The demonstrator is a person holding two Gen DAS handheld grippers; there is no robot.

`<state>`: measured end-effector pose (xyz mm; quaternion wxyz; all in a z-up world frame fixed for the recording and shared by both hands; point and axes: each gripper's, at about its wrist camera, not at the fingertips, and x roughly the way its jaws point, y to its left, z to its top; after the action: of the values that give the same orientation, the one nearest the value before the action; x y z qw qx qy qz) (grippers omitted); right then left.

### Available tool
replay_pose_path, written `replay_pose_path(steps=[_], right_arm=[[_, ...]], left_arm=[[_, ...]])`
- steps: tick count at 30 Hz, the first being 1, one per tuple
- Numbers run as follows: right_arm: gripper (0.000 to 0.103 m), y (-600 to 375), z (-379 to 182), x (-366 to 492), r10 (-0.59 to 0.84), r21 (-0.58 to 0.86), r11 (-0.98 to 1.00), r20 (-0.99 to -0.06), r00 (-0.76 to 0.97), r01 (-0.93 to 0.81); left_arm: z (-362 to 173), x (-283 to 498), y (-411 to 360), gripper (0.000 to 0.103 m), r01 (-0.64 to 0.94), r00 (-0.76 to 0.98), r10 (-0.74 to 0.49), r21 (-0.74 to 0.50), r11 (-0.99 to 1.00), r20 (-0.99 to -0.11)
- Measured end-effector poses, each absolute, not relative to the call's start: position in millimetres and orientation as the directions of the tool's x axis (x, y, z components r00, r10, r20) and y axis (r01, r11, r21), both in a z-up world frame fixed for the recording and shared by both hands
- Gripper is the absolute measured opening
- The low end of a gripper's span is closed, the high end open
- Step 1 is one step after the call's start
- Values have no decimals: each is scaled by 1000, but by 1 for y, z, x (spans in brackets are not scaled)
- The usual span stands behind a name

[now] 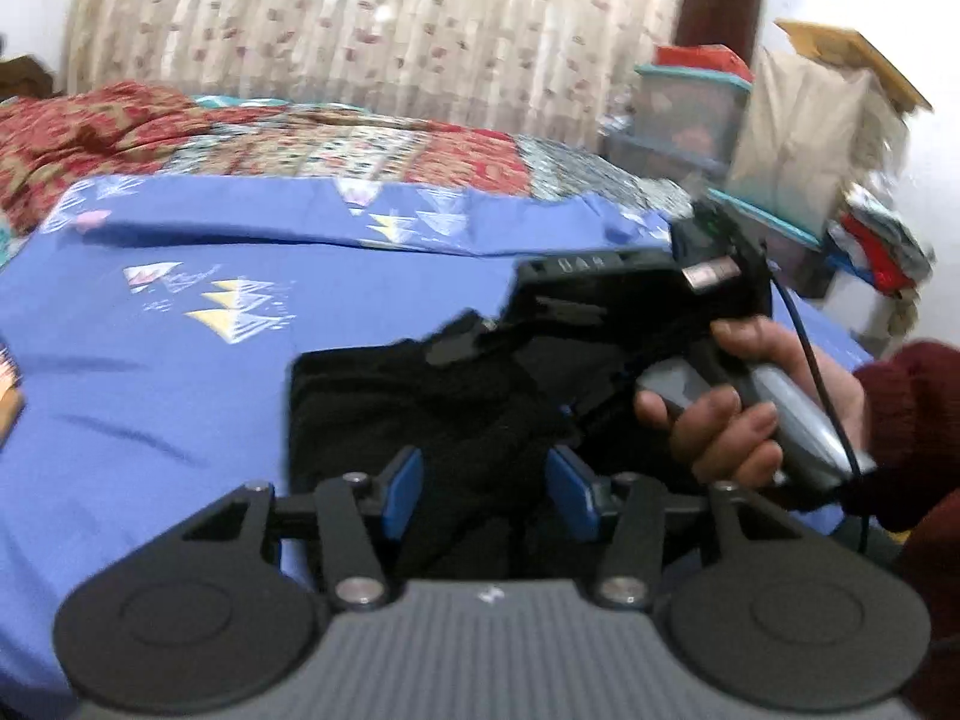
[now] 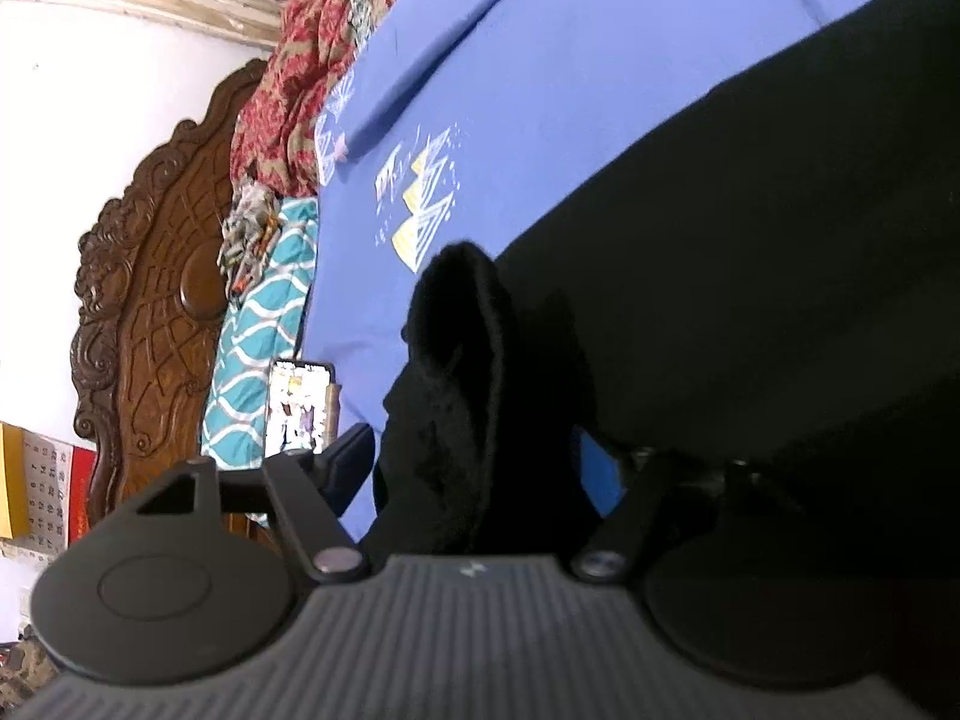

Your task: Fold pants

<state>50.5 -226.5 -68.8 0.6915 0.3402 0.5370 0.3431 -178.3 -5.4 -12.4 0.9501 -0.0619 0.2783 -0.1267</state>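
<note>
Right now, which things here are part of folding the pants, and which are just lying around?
Part of the job:
- black pants, folded on the blue bedsheet
- left tongs, open astride the fabric
- right tongs, open, cloth between them

Just lying around:
- phone
- red patterned blanket
- plastic storage boxes
- wall calendar

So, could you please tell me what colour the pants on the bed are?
The pants are plain black, seen best in the left wrist view against the blue bedsheet.
</note>
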Motion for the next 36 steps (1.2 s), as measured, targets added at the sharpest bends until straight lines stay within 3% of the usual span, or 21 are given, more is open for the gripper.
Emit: replay_pose_path(steps=[2,4,6,10,13,16,19,21,24,32,34,36], right_arm=[[70,-209,-67,49,829,819,557,-535,163,-139],[33,-198,-66,43,808,780,589,-573,136,-212],[23,-192,-63,38,789,742,610,-600,130,-279],[22,-206,-33,37,808,716,587,-547,218,-378],[22,-234,-10,37,806,682,592,-503,312,-430],[23,-259,-9,41,770,648,637,-515,376,-417],[29,-281,-31,46,708,629,704,-583,398,-330],[44,-290,-47,45,650,598,757,-646,399,-265],[48,-303,-47,36,644,623,752,-628,436,-214],[48,-334,-1,18,614,620,739,-459,643,-264],[45,-320,-2,14,635,606,732,-445,631,-309],[34,-313,-7,13,672,588,720,-458,582,-369]], left_arm=[[-11,-180,10,45,143,826,-248,-238,961,-506],[-12,-177,29,44,63,835,-224,-317,946,-503],[-13,-173,44,39,-2,845,-208,-392,920,-493],[-10,-165,55,34,-18,865,-224,-474,880,-448],[-5,-153,41,34,31,865,-257,-465,885,-431],[-12,-135,16,34,103,839,-316,-442,891,-442],[-31,-115,-9,34,142,788,-366,-432,890,-495],[-51,-98,-26,34,139,731,-369,-403,905,-575],[-69,-88,-34,34,112,696,-327,-353,929,-639],[-36,-109,12,32,58,769,-364,-509,859,-526],[-28,-111,22,32,43,795,-363,-552,833,-486],[-21,-104,22,32,55,806,-370,-565,824,-462]])
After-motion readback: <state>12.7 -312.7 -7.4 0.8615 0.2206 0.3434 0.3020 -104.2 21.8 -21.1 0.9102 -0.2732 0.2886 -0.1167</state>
